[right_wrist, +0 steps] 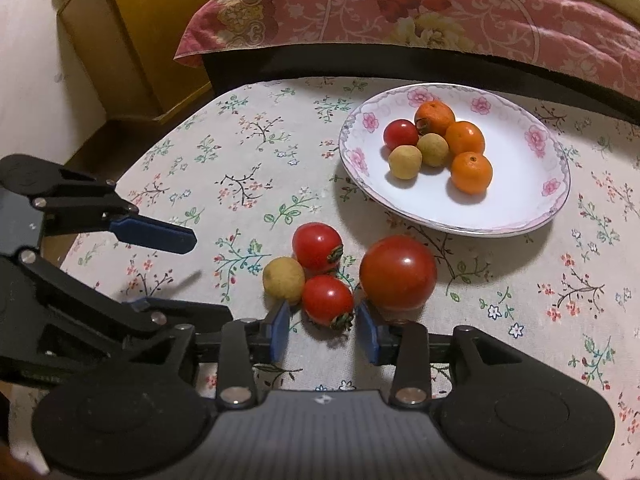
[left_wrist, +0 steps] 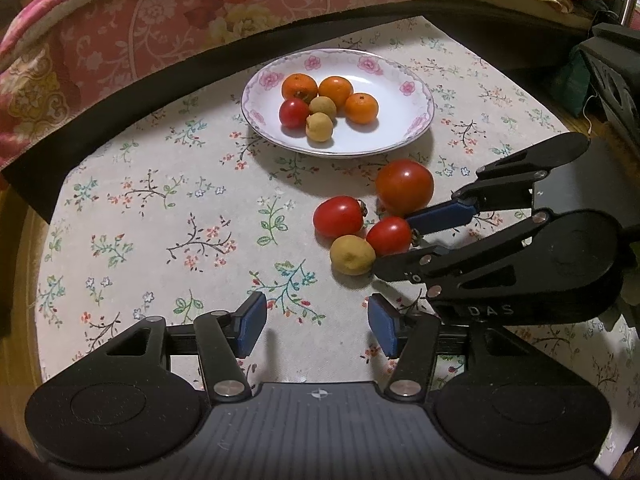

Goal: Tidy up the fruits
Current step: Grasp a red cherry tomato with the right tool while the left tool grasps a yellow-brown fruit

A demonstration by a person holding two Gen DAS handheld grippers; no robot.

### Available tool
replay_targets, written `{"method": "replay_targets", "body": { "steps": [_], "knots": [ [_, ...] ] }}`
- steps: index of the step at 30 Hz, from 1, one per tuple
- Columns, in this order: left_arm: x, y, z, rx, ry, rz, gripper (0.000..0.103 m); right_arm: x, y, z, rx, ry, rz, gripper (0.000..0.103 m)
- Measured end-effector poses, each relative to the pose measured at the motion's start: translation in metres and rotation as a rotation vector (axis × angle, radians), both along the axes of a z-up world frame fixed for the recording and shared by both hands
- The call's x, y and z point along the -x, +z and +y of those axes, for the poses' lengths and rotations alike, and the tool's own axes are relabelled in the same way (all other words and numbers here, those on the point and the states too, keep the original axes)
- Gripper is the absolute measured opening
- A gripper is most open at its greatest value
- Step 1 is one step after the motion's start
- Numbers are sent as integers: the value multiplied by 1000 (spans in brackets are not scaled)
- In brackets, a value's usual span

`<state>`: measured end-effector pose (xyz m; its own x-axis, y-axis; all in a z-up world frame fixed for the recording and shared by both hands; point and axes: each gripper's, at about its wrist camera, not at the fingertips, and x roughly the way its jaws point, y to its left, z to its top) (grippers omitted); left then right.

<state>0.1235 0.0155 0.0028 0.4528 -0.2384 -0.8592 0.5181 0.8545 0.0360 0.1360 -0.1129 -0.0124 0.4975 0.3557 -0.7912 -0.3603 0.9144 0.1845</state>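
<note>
Right wrist: right gripper [right_wrist: 322, 334] angled down, pads flanking small tomato [right_wrist: 327, 299].

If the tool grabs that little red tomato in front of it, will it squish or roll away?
The small tomato looks round and glossy, so it could slip or roll from the right tool. It probably bruises if squeezed hard. It touches the tan fruit, which may get nudged.

We see both views lit warmly and rather dimly from above. Small highlights glint on the large tomato [right_wrist: 398, 272], and the plate [left_wrist: 416, 92] casts a soft shadow onto the tablecloth [left_wrist: 160, 216]. Fisheye distortion bends every edge; the corners darken and the picture is slightly soft overall.
</note>
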Motion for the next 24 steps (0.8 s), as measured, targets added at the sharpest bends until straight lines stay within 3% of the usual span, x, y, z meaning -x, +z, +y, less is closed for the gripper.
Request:
{"method": "replay_targets", "body": {
  "steps": [6,10,19,24],
  "knots": [
    [0,0,1,-2,-1,5,65,1,-1,2,2,17,-17,32],
    [-2,0,0,1,0,8,65,4,2,7,50,37,-15,22],
    [-11,-9,-22,45,-13,39,62,19,12,-23,20,-30,27,22],
    [-18,-19,-33,29,3,30,61,22,10,-34,9,-49,36,22]
  ]
}}
